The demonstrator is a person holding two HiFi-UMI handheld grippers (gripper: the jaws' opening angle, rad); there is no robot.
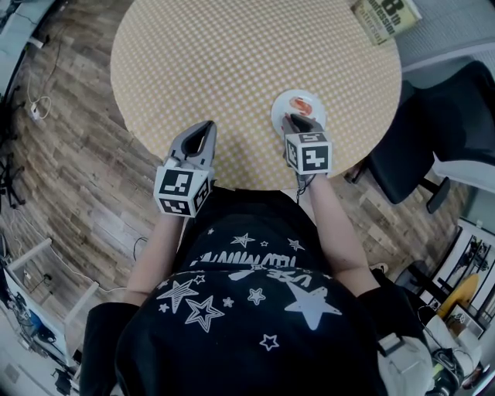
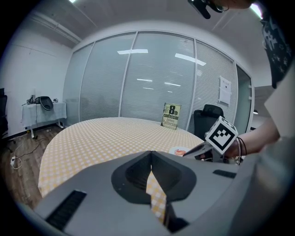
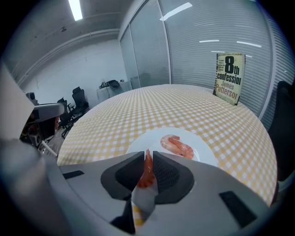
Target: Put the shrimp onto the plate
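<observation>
Right tool (image 3: 147,156) pinches one shrimp (image 3: 148,173): orange-pink, curled, glossy, upright between the jaws, above the near rim of the white plate (image 3: 206,156). Second shrimp (image 3: 177,145), paler pink, lies flat near the plate centre. Plate sits at 5 o'clock on the round checked bench (image 1: 232,69), close to its edge. Left tool (image 1: 206,130) pressed together on nothing, over the rim at 7 o'clock, well apart from the plate. Book (image 1: 384,17) stands at 2 o'clock by the far edge. Bench bare from centre round to 11 o'clock. Office chair (image 1: 433,131) off the bench at 4 o'clock
</observation>
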